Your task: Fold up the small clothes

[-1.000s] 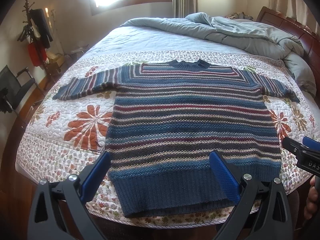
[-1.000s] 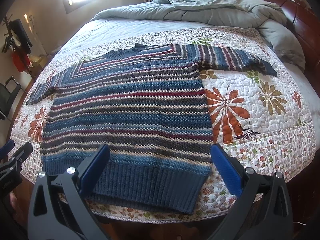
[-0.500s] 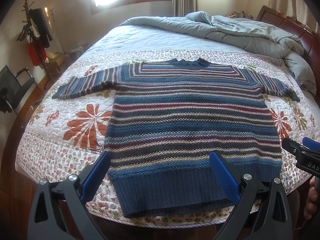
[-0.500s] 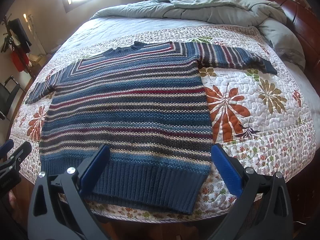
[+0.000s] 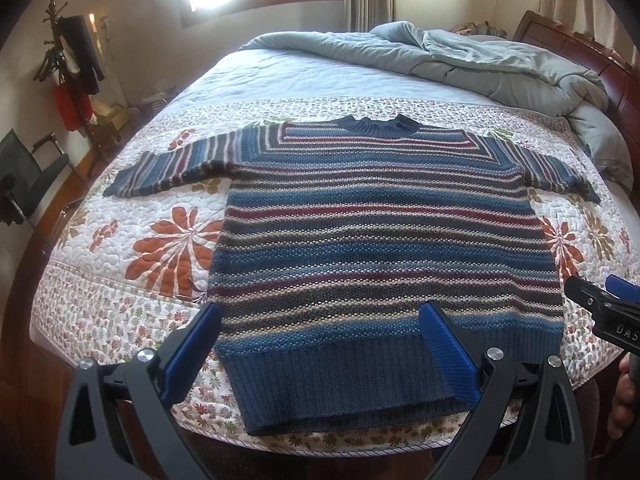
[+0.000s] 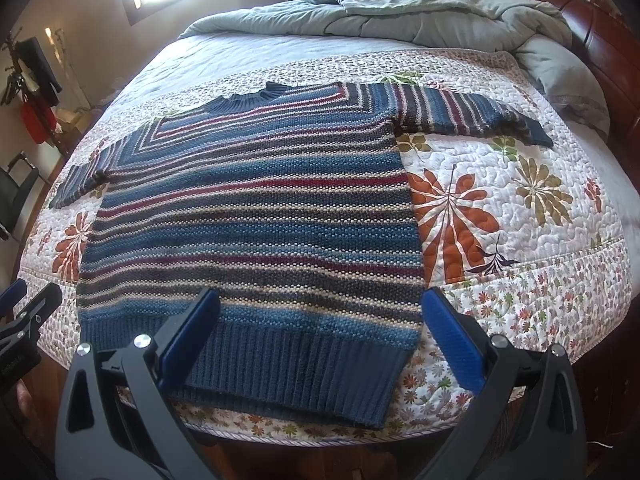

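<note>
A blue, red and cream striped knit sweater (image 5: 376, 240) lies flat and spread out on the bed, collar away from me, both sleeves stretched sideways, ribbed hem at the near edge. It also shows in the right wrist view (image 6: 256, 232). My left gripper (image 5: 320, 344) is open and empty, held just above the hem's left half. My right gripper (image 6: 320, 336) is open and empty above the hem's right corner. The right gripper also shows at the right edge of the left wrist view (image 5: 608, 304).
The sweater rests on a white floral quilt (image 5: 120, 280) that covers the bed. A crumpled grey duvet (image 5: 460, 60) lies at the far end by the wooden headboard (image 6: 608, 40). A coat rack (image 5: 68, 64) and a chair (image 5: 28, 176) stand at the left.
Both grippers have crept slightly forward toward the sweater's hem. The sweater has not moved and both grippers stay open.
</note>
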Demonstrator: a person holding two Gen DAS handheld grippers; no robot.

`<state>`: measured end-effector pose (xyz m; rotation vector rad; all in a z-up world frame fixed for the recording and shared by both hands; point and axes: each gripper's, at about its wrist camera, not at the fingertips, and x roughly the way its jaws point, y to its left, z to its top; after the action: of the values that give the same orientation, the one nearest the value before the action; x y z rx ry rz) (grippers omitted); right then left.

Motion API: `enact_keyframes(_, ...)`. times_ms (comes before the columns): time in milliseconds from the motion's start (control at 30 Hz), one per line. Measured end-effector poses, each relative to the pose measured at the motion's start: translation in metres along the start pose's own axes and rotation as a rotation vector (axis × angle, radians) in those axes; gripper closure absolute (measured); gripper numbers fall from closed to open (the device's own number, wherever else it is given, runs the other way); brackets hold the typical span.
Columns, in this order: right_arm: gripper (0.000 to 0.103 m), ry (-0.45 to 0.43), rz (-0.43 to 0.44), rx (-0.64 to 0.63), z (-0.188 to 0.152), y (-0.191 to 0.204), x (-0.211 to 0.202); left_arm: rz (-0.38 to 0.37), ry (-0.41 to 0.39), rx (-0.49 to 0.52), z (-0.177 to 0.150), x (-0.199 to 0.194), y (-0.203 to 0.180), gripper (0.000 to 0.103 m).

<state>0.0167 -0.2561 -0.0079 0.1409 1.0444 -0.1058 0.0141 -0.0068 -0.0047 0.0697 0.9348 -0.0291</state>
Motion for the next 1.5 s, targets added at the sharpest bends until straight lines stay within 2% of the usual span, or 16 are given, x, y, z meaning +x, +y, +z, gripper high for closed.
enact_keyframes(1000, 0.003, 0.013, -0.001, 0.0, -0.001, -0.005, 0.009, 0.003, 0.005, 0.004, 0.001, 0.004, 0.004, 0.004)
enact_keyframes(1200, 0.003, 0.023, -0.009, -0.009, 0.005, -0.011, 0.016, 0.008, 0.024, 0.008, 0.006, 0.018, 0.002, 0.004)
enact_keyframes(1367, 0.003, 0.061, -0.024, 0.013, 0.034, -0.05, 0.029, 0.009, 0.042, 0.025, 0.035, 0.043, -0.016, 0.004)
enact_keyframes(1467, 0.003, 0.1, -0.103, 0.078, 0.069, -0.107, 0.046, -0.007, 0.055, 0.04, 0.067, 0.065, -0.04, 0.004)
enact_keyframes(1500, 0.003, 0.111, -0.122, 0.1, 0.08, -0.126, 0.053, -0.032, 0.069, 0.041, 0.087, 0.079, -0.056, 0.004)
